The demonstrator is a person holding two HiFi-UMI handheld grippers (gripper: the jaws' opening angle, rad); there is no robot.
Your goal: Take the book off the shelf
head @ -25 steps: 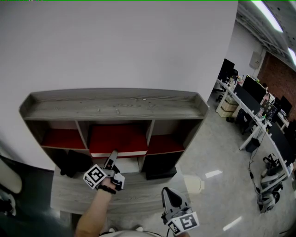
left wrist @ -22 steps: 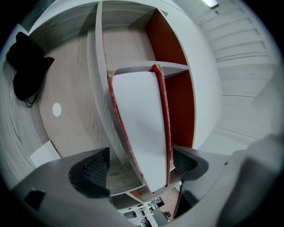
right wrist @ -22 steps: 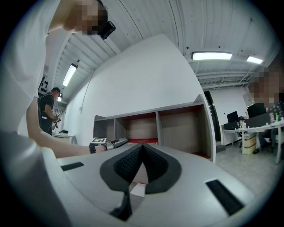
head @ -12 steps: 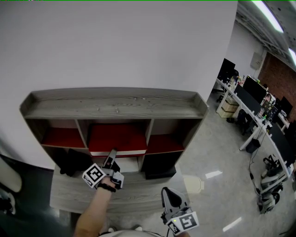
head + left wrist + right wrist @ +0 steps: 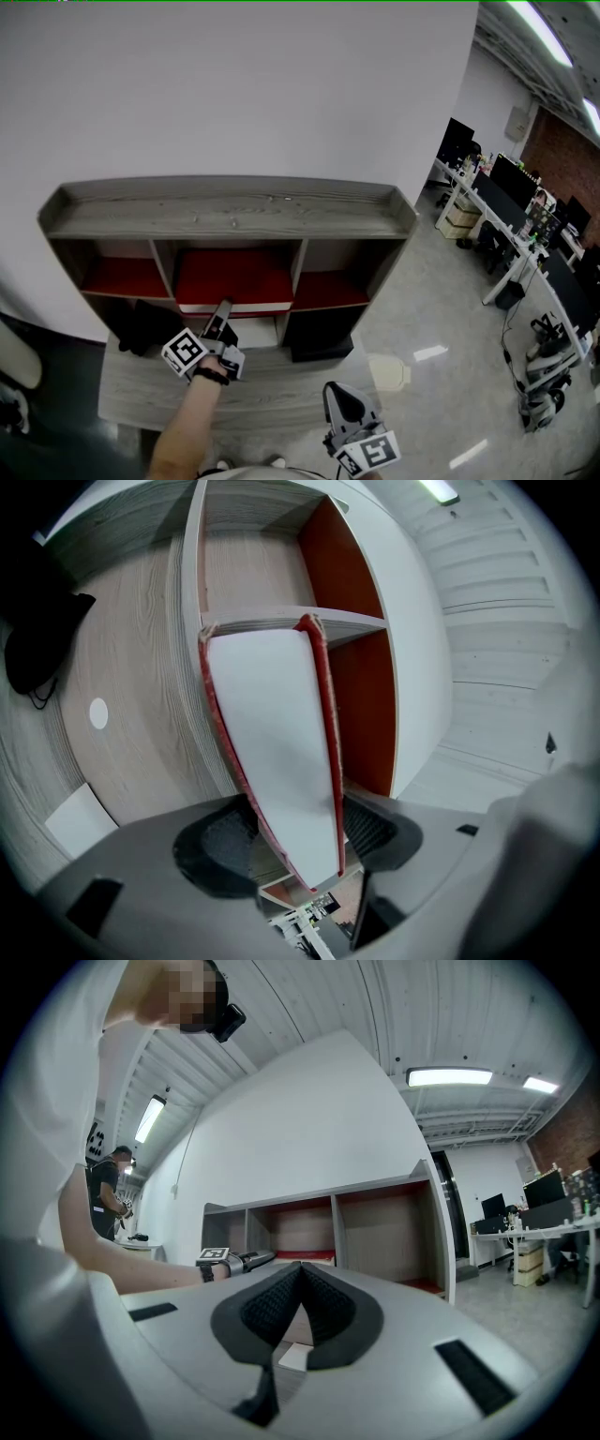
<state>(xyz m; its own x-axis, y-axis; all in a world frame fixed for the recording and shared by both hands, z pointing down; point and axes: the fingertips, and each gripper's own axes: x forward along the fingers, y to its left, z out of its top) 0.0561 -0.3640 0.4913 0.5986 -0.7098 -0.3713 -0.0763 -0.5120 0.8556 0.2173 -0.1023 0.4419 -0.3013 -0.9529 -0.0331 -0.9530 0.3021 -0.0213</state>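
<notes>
The left gripper (image 5: 221, 314) is closing on the red-covered white-paged book (image 5: 277, 752) (right gripper (image 5: 298, 1283) shut, empty); we should draw it straight out.

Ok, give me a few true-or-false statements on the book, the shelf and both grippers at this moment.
1. The book is between the fingers of the left gripper. True; they are closing on it.
2. The right gripper grips the shelf. False: its fingers are together with nothing between them, short of the shelf.
3. The book lies in the shelf's middle compartment. True.
4. The book's cover is blue. False: it is red.
</notes>
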